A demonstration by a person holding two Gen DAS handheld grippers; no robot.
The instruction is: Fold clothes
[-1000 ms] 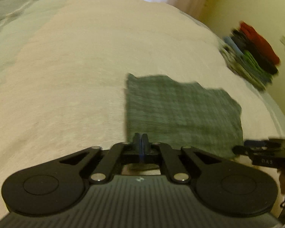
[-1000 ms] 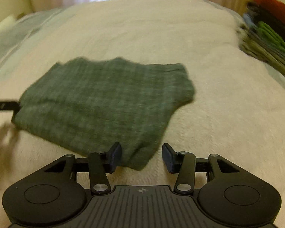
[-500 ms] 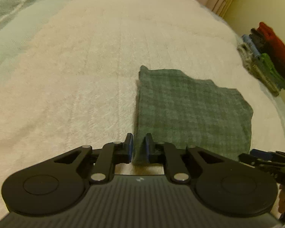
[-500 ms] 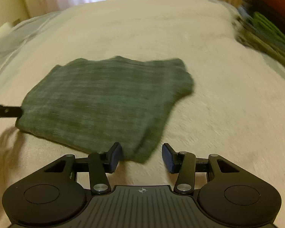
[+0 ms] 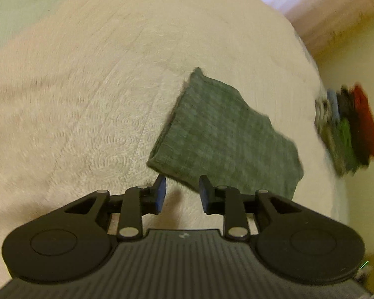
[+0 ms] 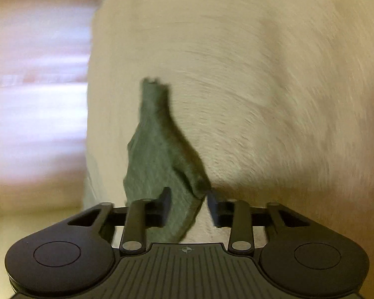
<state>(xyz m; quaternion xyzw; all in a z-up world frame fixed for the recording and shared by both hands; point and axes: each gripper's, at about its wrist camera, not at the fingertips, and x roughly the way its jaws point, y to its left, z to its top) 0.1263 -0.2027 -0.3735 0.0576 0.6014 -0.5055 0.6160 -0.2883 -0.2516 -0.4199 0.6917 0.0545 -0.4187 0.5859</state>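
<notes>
On the cream bedspread (image 5: 87,99) the folded green cloth (image 5: 227,137) lies flat. Since a second ago the left gripper (image 5: 182,194) has let go, jaws now spread; the right gripper (image 6: 188,206) remains spread, cloth corner between its fingers.

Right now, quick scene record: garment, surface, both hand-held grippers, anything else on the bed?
garment: green plaid cloth, folded into a flat rectangle
surface: cream bedspread, cloth lying on it
left hand-held gripper: open, empty, fingertips just short of the cloth's near edge
right hand-held gripper: open, cloth's near corner lies between the fingers, not clamped
other: stack of folded clothes at the bed's far right edge, red on one end
image quality: right wrist view heavily motion-blurred
</notes>
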